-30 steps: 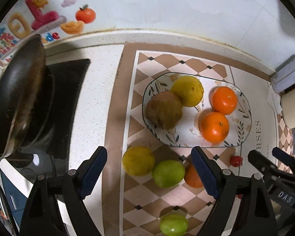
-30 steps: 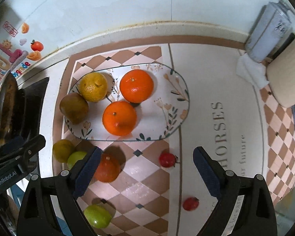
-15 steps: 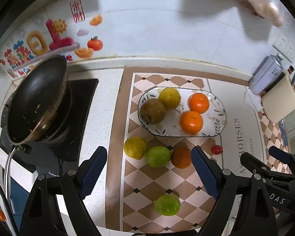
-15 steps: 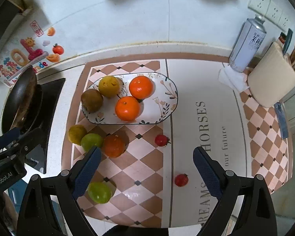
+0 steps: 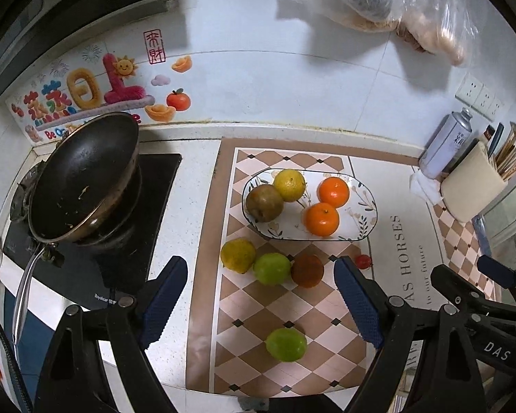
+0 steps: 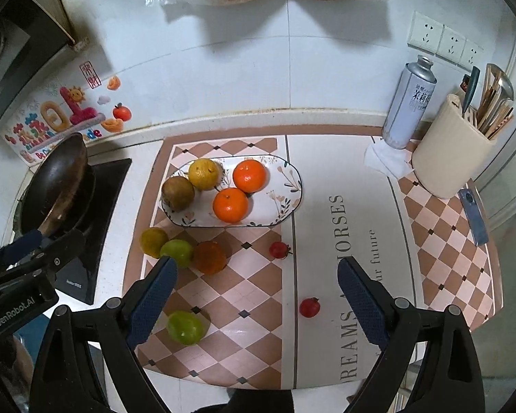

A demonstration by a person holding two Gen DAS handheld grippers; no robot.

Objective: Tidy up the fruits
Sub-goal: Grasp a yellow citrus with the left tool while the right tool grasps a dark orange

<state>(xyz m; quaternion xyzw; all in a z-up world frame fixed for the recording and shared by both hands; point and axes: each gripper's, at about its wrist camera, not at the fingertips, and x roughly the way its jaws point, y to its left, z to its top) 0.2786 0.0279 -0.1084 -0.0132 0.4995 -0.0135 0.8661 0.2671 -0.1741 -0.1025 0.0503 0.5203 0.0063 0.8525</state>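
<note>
Largest item: the wok [image 5: 82,179] sits tilted on its burner at the bench's left end; a careless sweep toward that side could knock it.

The oval plate [image 6: 289,189], near the bench's back edge, holds four fruits grouped at its left; only its right end is bare, so a piece set down hard could roll off.

Loose fruit lies on the mat: a yellow one [image 6: 153,242], a green one [image 6: 177,252] and an orange one [image 6: 210,256] in a touching row in front of the plate. Gripping one may send its neighbours rolling.

Another green fruit [image 6: 185,327] and two small red fruits [image 6: 279,250] [image 6: 309,307] lie toward the front edge and could roll over it.

Left hand-held gripper [image 5: 261,303] and right hand-held gripper [image 6: 258,299]: both jaws wide apart, holding nothing, above the bench.
</note>
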